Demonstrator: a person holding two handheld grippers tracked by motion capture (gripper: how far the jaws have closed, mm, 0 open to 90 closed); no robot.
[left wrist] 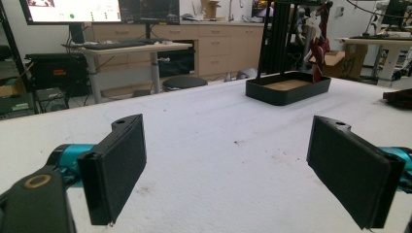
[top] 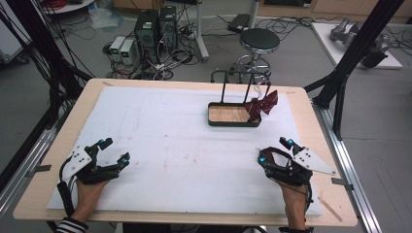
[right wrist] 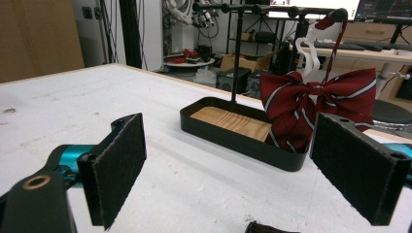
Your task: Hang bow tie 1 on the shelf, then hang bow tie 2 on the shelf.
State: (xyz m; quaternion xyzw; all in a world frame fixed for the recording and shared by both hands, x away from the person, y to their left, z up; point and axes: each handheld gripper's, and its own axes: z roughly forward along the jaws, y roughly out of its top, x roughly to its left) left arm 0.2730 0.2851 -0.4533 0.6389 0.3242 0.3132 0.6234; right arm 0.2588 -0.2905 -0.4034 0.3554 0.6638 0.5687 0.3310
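Resting low on the white foam mat (top: 170, 145), the left gripper (top: 112, 150) and the right gripper (top: 274, 150) sit at the near corners of the table, each in a hand coming up from the bottom edge of the high view. Both stand wide, with nothing between their black padded jaws; the left gripper view shows only bare mat between its pads (left wrist: 119, 170).

Farther out, past the middle of the mat and toward the right, stands a black stand (top: 243, 77) with a rectangular tray base (top: 232, 122) lined in wood and a horizontal bar overhead. From the right end of that bar a dark red bow tie with pale stripes (right wrist: 316, 104) hangs by a thin strap, beside a white clip or hook (right wrist: 307, 51) on the same bar. The bow dangles at the tray's right end, its lower folds down around the tray's rim.

The bow tie looks like light, soft fabric, likely to fold and swing rather than resist. Its centre knot seems the firmest place to pinch; the wings would probably crumple or slip. The strap looped over the bar would need lifting off, not tugging, or the light stand could tip.

Beyond the table are a round stool (top: 260, 41) and computer towers (top: 155, 26) on the floor.
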